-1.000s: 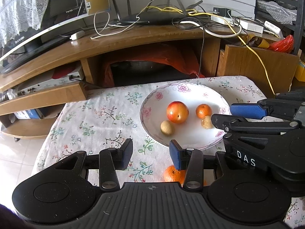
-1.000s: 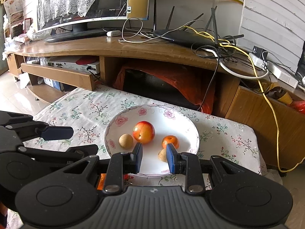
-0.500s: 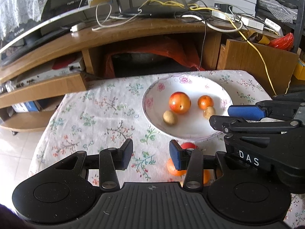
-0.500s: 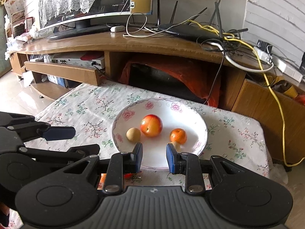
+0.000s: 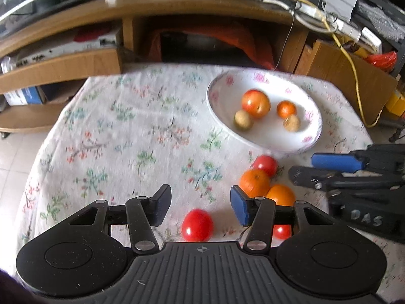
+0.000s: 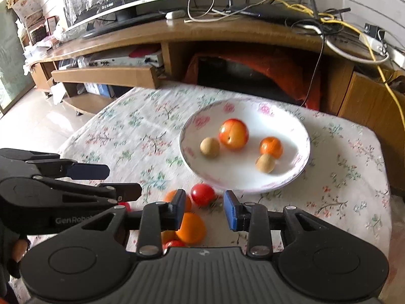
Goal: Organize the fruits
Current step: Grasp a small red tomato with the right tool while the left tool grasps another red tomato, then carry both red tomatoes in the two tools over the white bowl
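Observation:
A white floral plate (image 5: 312,136) (image 6: 301,162) holds a red-yellow apple (image 5: 255,103) (image 6: 233,134), a small orange (image 5: 286,109) (image 6: 271,147) and two tan round fruits (image 5: 243,119) (image 6: 209,147). On the cloth in front of the plate lie two oranges (image 5: 254,182) (image 6: 191,228) and several red tomatoes (image 5: 197,225) (image 6: 202,194). My left gripper (image 5: 200,205) is open and empty above a tomato. My right gripper (image 6: 203,211) is open and empty above the loose fruit, and it also shows in the left wrist view (image 5: 334,167).
The table carries a floral cloth (image 5: 126,131). Behind it stands a wooden TV cabinet (image 6: 227,30) with cables, a router and a monitor. A cardboard box (image 5: 339,76) stands at the right. Tiled floor (image 6: 38,121) lies to the left.
Both grippers have drawn back and risen from the plate. More loose oranges and tomatoes have come into view. The right gripper has opened wider.

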{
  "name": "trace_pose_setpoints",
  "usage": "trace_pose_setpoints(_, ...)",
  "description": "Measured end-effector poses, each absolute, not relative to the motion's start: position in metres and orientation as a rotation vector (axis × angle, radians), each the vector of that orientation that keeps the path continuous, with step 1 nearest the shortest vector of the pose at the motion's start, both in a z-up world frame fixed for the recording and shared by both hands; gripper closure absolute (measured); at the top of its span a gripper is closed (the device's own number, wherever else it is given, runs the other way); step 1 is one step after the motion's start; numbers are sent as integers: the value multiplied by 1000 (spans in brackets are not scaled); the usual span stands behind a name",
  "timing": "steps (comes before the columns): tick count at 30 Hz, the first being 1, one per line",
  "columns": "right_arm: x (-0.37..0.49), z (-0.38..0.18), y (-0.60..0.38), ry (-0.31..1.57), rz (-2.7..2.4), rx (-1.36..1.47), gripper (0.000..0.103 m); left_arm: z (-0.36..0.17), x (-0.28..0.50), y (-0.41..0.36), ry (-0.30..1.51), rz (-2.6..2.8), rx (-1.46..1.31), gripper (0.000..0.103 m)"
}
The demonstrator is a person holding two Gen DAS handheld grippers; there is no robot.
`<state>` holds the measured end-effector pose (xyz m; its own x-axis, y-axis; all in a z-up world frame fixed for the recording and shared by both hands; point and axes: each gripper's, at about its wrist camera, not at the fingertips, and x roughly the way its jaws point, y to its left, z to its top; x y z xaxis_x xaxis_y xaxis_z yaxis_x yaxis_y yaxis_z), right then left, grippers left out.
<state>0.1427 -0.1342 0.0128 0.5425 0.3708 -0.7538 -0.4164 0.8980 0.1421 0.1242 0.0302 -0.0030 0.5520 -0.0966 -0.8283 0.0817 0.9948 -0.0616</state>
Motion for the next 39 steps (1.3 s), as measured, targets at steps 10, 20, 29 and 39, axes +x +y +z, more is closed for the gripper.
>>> trace_pose_setpoints(10, 136, 6, -143, 939, 490, -22, 70, -22, 126, 25, 1037, -140, 18, 51)
trace_pose_setpoints(20, 122, -3, -136, 989, 562, -40, 70, -24, 126, 26, 1040, -138, 33, 67)
trace_pose_setpoints(29, 122, -24, -123, 1024, 595, -93, 70, -25, 124, 26, 1034, -144, 43, 66)
trace_pose_setpoints(39, 121, -26, -118, 1019, 601, -129, 76, -25, 121, 19, 1032, -131, 92, 67)
